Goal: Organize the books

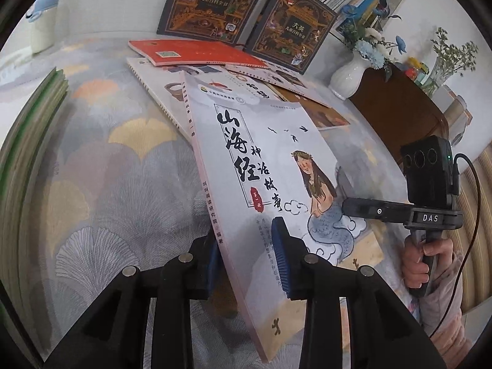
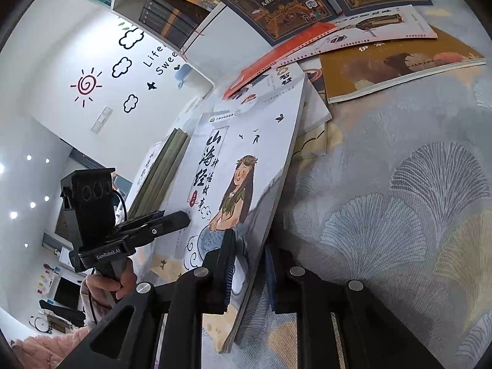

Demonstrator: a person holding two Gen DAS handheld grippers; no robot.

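The left gripper is closed narrow on the mermaid book. Its two blue pads press on the lower part of the book near the spine, one on the front cover and one behind it. The right gripper is also closed narrow on the same book, at the lower edge on the other side; one pad lies on the cover over the drawn clouds and the other is behind the pages. So both grippers hold one book together, and it is tilted, with its front cover facing up and its far end over the pile of loose books.

In the left wrist view the right gripper shows from the side, held by a hand with a pink sleeve. In the right wrist view the left gripper shows in the same way, with a hand around its handle.

Behind the held book, several thin books lie spread on the bench, which has a grey cloth with fan shapes. Among them are a red book and a brown book. Two large dark books with gold ornament stand leaning against the bookshelf at the back. A stack of green-edged books is at the left side of the bench. A white vase with blue flowers stands at the right, beside a dark wooden box.
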